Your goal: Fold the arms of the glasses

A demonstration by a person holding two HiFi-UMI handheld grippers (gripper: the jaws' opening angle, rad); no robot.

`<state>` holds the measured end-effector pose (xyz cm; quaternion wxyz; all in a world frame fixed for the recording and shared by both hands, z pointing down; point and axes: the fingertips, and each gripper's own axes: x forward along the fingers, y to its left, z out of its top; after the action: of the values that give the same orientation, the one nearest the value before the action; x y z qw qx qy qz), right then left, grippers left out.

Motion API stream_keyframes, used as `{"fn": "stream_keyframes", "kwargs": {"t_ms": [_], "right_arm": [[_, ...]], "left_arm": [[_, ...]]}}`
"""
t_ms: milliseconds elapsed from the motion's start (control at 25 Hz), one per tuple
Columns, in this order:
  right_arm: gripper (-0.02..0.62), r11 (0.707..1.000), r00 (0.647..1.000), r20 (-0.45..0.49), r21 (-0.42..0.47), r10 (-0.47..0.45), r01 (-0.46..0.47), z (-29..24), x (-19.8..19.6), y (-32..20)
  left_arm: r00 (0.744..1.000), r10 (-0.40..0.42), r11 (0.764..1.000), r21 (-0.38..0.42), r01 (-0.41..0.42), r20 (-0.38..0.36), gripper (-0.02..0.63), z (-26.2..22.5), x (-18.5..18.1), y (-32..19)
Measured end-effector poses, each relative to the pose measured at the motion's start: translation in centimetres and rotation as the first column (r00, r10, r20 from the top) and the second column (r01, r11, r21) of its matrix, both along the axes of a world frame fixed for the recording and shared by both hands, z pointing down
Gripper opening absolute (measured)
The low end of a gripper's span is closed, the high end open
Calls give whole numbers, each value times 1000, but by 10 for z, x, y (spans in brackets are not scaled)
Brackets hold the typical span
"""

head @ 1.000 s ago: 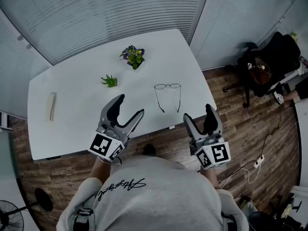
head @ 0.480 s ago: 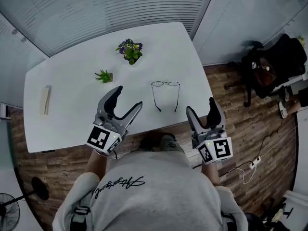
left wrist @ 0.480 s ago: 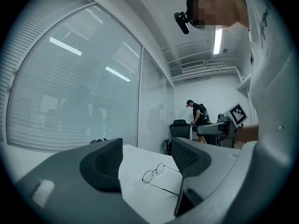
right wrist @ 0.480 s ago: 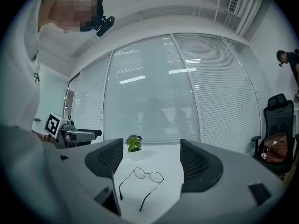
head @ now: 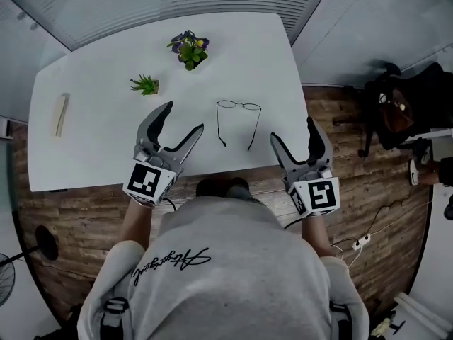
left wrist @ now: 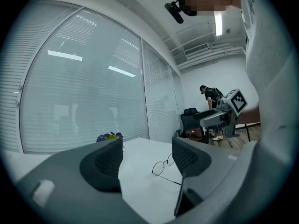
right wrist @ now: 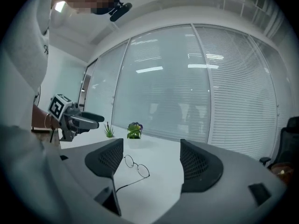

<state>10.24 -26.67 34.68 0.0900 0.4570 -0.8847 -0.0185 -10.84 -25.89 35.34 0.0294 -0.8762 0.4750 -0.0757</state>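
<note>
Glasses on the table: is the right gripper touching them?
Apart. The head view shows bare table between the open right gripper and the glasses.

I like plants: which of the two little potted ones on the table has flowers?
The farther potted plant, with purple blooms; the smaller potted plant, nearer the left gripper, shows only spiky green leaves.

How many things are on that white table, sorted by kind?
Glasses: 1
Plants: 2
Beige bar: 1
Total: 4
</note>
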Motion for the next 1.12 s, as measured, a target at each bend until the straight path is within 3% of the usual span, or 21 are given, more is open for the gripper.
{"fn": "stream_keyframes", "kwargs": {"t_ms": [240,480,600,720,880,1120], "right_arm": [[365,995,967,-245,43,-73,86,33,-3,-15],[364,996,953,-290,-3,-88,91,63,-4,-24],[364,995,923,-372,7,-94,104,77,-4,-25],[364,992,882,-460,17,-103,125,90,-3,-26],[362,991,857,-502,4,-113,133,103,-5,-25],[356,985,773,-622,15,-126,172,126,-13,-24]], "left_arm": [[988,-12,999,38,6,151,318,15,7,-5],[955,-53,998,-8,58,291,318,47,-2,-15],[935,-59,997,-29,74,350,318,62,-2,-15],[905,-59,996,-31,79,421,318,76,-1,-14],[867,-46,998,-19,64,496,318,90,5,-13],[780,-35,999,4,42,625,318,113,14,-13]]}}
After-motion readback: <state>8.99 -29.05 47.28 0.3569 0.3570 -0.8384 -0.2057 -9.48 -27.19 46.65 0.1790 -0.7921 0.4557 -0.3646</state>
